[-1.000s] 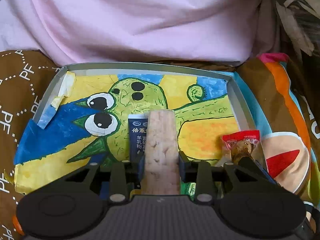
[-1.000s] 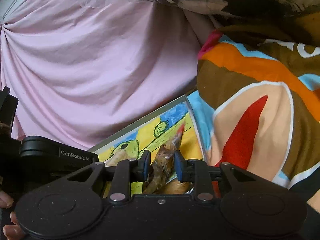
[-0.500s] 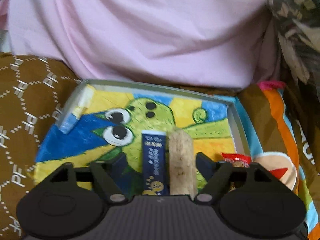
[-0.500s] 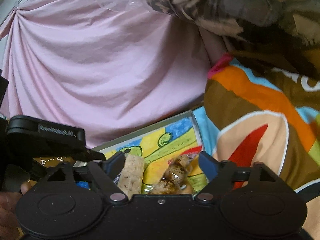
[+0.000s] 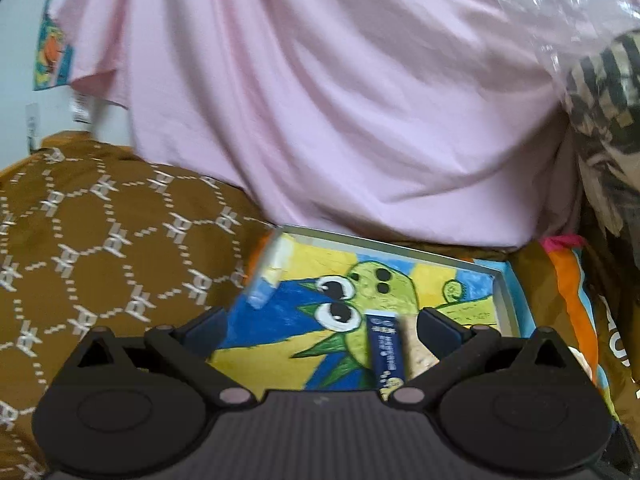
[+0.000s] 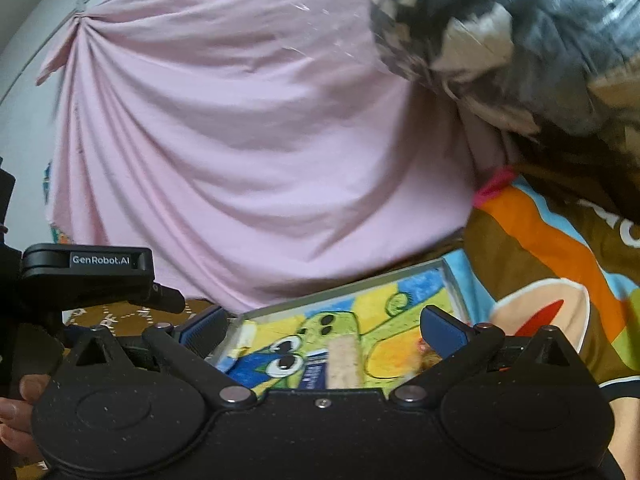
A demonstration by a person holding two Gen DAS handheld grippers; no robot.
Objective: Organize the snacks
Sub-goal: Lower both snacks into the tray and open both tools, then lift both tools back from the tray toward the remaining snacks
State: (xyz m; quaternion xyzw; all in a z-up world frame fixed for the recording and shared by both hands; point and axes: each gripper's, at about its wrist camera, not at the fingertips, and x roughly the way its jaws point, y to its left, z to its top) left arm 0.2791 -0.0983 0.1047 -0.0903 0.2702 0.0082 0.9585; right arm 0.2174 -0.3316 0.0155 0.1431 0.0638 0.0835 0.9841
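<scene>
A shallow tray (image 5: 384,245) painted with a green cartoon creature lies on the bedding; it also shows in the right wrist view (image 6: 344,289). In it lie a dark blue stick pack (image 5: 386,350), a pale beige snack bar (image 5: 416,350) beside it, and a brownish wrapped snack (image 6: 428,354) at the tray's right side. The blue pack (image 6: 316,370) and the bar (image 6: 344,360) also show in the right wrist view. My left gripper (image 5: 320,330) is open and empty above the tray's near edge. My right gripper (image 6: 326,326) is open and empty above the tray.
A pink cloth (image 5: 340,100) hangs behind the tray. A brown patterned cushion (image 5: 100,248) lies on the left, a colourful orange and brown blanket (image 6: 560,272) on the right. A dark bundle in clear plastic (image 6: 520,40) hangs at the upper right. The left gripper's body (image 6: 88,272) sits at left.
Both grippers opened and let go: the beige bar and the brownish snack now lie in the tray. Both grippers have pulled back and up from the tray.
</scene>
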